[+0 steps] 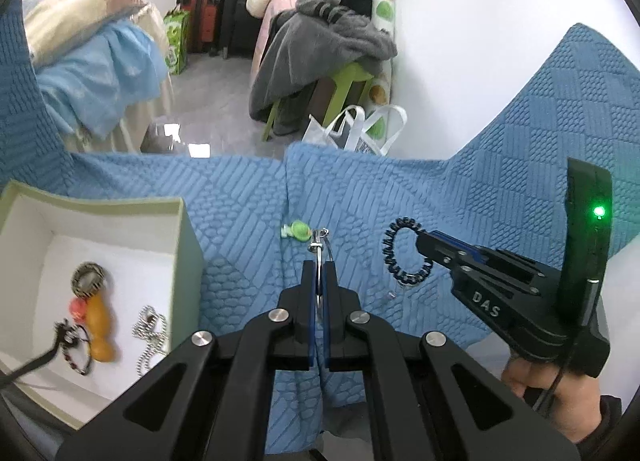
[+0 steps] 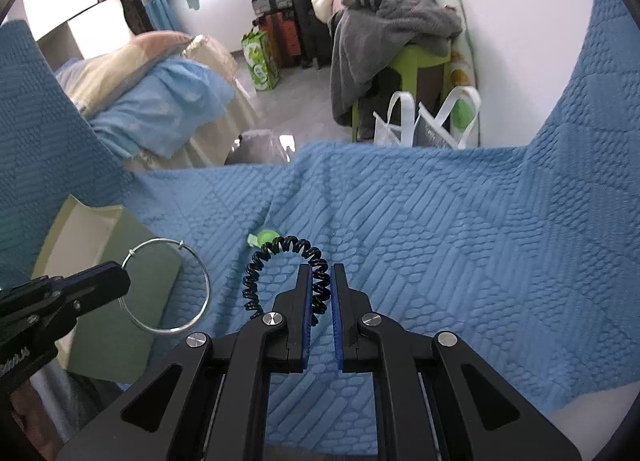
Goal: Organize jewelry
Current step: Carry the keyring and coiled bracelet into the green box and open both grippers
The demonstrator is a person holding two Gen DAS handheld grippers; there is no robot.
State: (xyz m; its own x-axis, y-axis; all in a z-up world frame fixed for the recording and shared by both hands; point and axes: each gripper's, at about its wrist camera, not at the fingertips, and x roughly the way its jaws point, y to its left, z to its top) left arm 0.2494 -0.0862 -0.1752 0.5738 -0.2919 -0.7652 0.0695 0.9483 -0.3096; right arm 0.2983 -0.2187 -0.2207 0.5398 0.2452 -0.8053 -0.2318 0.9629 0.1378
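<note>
— What's closest on your left camera?

— My left gripper (image 1: 319, 265), jaws clamped together on a thin silver bangle (image 1: 320, 257). The ring stands edge-on between the pads and its clasp pokes out just past the tips.

— And the right?

— My right gripper (image 2: 319, 267) has its jaws pinched on a black coiled bracelet (image 2: 280, 257); most of the coil arcs up and to the left of the tips.

— Anything ahead?

— A small green charm (image 1: 298, 229) lies on the blue quilted cover (image 1: 460, 201), just beyond both sets of tips.

— The box?

— The open white box (image 1: 176, 245) sits left of my left jaws, holding a silver chain (image 1: 151, 335), an orange pendant (image 1: 100, 325) and a round patterned ring (image 1: 88, 278).
</note>
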